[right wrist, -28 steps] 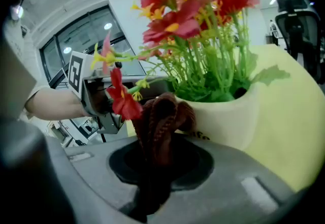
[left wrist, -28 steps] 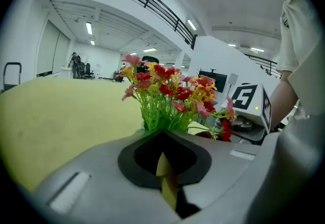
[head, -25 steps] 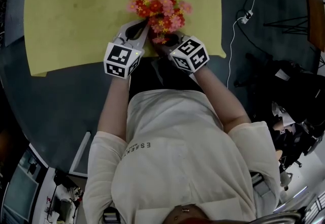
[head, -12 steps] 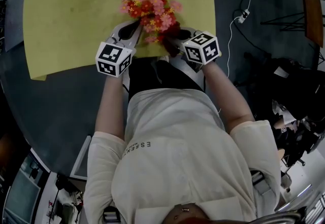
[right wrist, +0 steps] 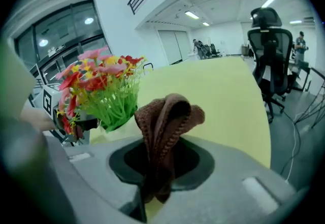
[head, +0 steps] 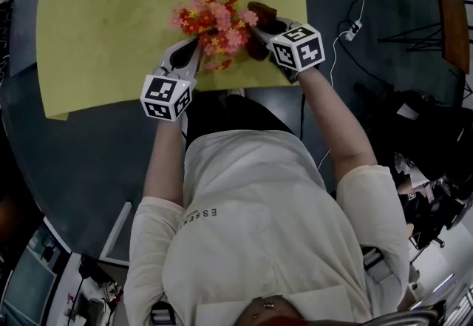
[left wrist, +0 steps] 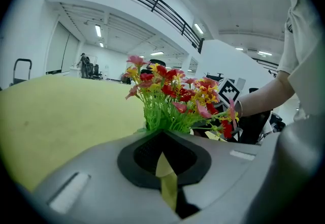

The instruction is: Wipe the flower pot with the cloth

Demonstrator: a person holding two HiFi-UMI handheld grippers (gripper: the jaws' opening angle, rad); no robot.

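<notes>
Barely any flower pot (right wrist: 116,130) beneath flowers (head: 214,21)

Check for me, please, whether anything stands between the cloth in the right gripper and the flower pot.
Nothing visible does. In the right gripper view, the brown cloth clamped in the right gripper has a free line to the pale flower pot; the artificial flowers only spread above the pot.

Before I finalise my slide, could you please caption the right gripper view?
Right tool shut on a bunched brown cloth, potted flowers just beyond to its left, on a yellow table.
</notes>
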